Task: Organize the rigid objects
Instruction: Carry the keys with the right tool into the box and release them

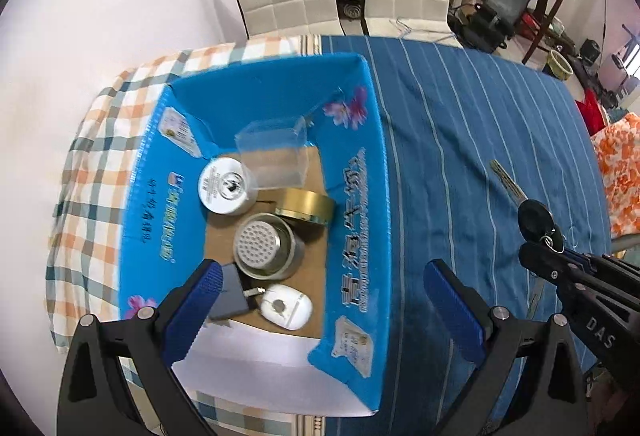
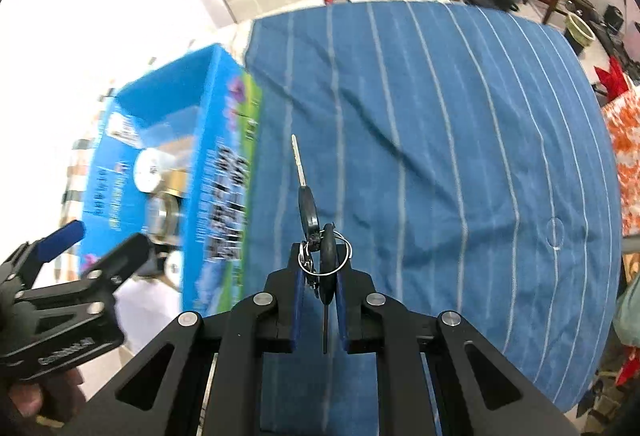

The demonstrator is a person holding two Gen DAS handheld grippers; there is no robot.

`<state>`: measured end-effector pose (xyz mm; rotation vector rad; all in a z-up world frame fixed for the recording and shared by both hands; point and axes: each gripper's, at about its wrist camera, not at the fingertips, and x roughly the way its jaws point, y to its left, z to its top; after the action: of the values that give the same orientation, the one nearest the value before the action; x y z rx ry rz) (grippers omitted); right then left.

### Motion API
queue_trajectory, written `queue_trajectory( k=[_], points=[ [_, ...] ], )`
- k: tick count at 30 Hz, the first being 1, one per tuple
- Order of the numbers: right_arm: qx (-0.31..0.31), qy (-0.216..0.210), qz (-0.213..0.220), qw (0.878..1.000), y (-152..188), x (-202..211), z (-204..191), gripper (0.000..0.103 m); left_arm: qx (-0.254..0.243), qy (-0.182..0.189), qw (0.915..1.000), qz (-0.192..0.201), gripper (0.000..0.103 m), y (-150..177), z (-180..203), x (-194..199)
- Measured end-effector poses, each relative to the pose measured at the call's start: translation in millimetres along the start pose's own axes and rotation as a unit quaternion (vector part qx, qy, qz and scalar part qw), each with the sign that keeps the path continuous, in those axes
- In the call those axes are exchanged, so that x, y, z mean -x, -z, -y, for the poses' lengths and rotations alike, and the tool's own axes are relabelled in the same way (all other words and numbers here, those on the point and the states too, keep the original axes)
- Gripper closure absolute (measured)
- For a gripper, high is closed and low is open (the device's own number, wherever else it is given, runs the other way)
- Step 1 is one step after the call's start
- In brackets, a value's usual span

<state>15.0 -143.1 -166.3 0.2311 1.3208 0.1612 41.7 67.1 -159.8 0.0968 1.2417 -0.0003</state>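
Right tongs [image 2: 320, 276] clenched on two keys [image 2: 308, 212], left tongs [image 1: 320, 300] released over one box [image 1: 360, 196], perhaps six items inside

Two downward wrist fisheyes close over the table, sharing blue box [image 1: 356, 196] and striped cloth [image 2: 440, 156].

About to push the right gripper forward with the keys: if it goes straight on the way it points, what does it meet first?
Probably only the blue striped cloth. The right gripper, shut on the keys, points along the table; the blue box sits left of that line. Depth is unclear.
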Motion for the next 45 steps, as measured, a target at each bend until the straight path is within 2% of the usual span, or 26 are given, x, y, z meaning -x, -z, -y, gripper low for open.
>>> queue_trajectory(
  k=[12,23,33,39,45],
  points=[
    [0.026,-0.075,0.013,0.997,-34.2,7.6,-84.0,0.089,0.02,-0.015,0.9996,0.011,0.0,-8.4,-64.5,14.3],
    [0.008,-0.1,-0.029,0.995,-28.1,-28.6,-135.6,0.089,0.022,-0.014,0.9996,-0.012,0.0,11.4,-108.0,-7.2],
    [-0.034,-0.079,-0.053,0.995,-8.0,-75.6,-160.5,0.089,0.001,-0.003,0.9996,-0.029,0.0,28.5,-133.8,-36.7],
    [-0.054,-0.049,-0.052,0.996,-3.2,-98.6,-167.8,0.089,-0.002,0.01,0.9993,-0.035,0.0,30.0,-140.0,-51.5],
    [-0.061,-0.011,-0.048,0.997,-4.0,-118.7,-173.1,0.089,0.015,0.023,0.9987,-0.042,0.0,32.2,-144.2,-63.9]
  ],
)
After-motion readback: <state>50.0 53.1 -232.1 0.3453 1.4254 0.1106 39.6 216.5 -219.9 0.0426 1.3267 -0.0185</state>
